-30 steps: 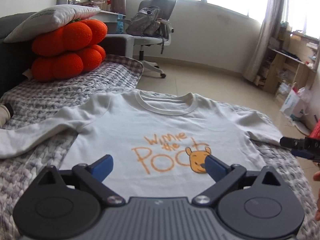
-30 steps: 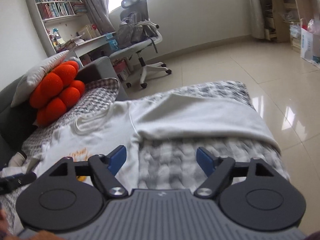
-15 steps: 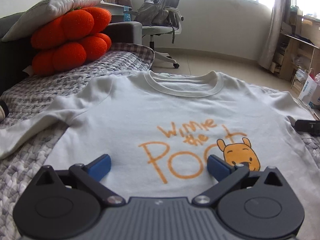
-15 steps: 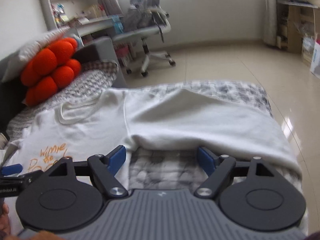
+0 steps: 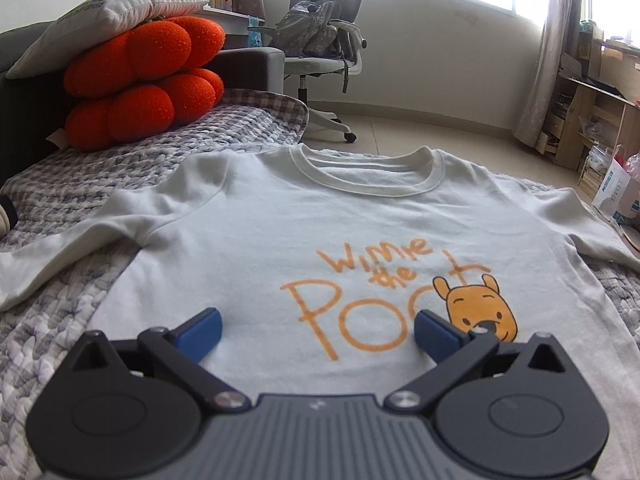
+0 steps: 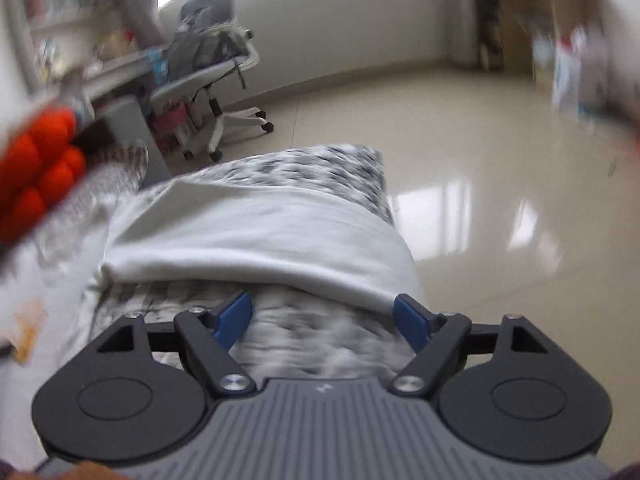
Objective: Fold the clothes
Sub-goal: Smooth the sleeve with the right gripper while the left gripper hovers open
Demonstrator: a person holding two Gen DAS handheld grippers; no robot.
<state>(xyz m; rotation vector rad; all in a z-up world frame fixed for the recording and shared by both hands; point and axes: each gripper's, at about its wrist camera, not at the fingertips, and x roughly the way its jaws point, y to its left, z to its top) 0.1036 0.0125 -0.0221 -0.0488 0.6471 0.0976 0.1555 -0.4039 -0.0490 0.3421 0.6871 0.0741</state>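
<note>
White cotton, the shirt [image 5: 320, 240] is laid flat, print up, on the grey knitted blanket [image 5: 52, 320]; the left gripper [image 5: 316, 332] is held wide over its hem; the right gripper [image 6: 322, 320] is spread wide before its sleeve [image 6: 256, 236]; orange cushions [image 5: 144, 84] are stacked behind.

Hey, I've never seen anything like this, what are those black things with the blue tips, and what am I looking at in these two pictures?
Those are two handheld grippers, one in each of a person's hands, each carrying its own camera that looks out along its blue fingers. One picture comes from the left gripper, the other from the right gripper; that one is blurred. A white shirt with an orange bear print lies spread flat on a grey knitted blanket. The right gripper faces one sleeve. Both grippers are open and hold nothing.
</note>
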